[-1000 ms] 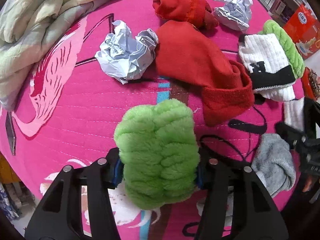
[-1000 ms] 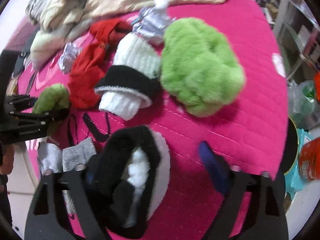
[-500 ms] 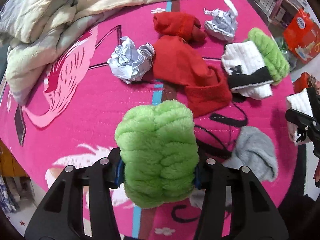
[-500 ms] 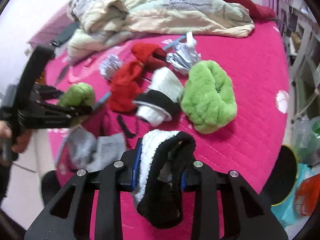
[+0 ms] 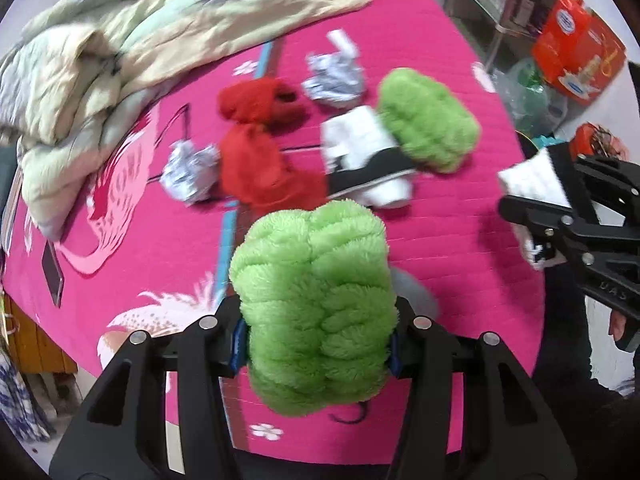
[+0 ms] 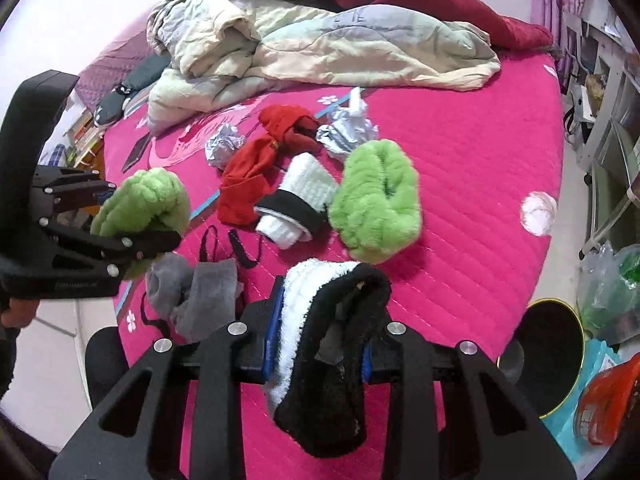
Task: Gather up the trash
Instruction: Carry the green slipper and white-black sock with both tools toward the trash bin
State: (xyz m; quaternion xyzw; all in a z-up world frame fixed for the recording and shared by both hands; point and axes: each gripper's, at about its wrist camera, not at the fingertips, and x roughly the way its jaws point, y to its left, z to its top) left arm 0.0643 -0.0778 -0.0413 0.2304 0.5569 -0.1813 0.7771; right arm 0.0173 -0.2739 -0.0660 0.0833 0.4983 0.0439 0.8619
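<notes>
My left gripper (image 5: pixel 316 344) is shut on a fluffy green sock (image 5: pixel 312 300), held above the pink bed; it also shows in the right wrist view (image 6: pixel 144 208). My right gripper (image 6: pixel 318 354) is shut on a white-and-black sock (image 6: pixel 320 328), lifted near the bed's front edge; it also shows in the left wrist view (image 5: pixel 532 184). Two crumpled paper balls lie on the bed: one (image 5: pixel 188 174) left of the red socks, one (image 5: pixel 334 76) farther back. They also show in the right wrist view (image 6: pixel 224 146) (image 6: pixel 348 130).
On the pink bedspread (image 6: pixel 460 200) lie red socks (image 6: pixel 260 168), a white-and-black sock (image 6: pixel 296 200), a second green sock (image 6: pixel 376 200), a grey sock (image 6: pixel 196 296) and a black cord (image 6: pixel 236 244). A rumpled quilt (image 6: pixel 300 48) covers the back. A dark bin (image 6: pixel 548 356) stands right of the bed.
Both grippers have risen and pulled back from the bed with their socks. The right gripper closed on the white-and-black sock a second ago.
</notes>
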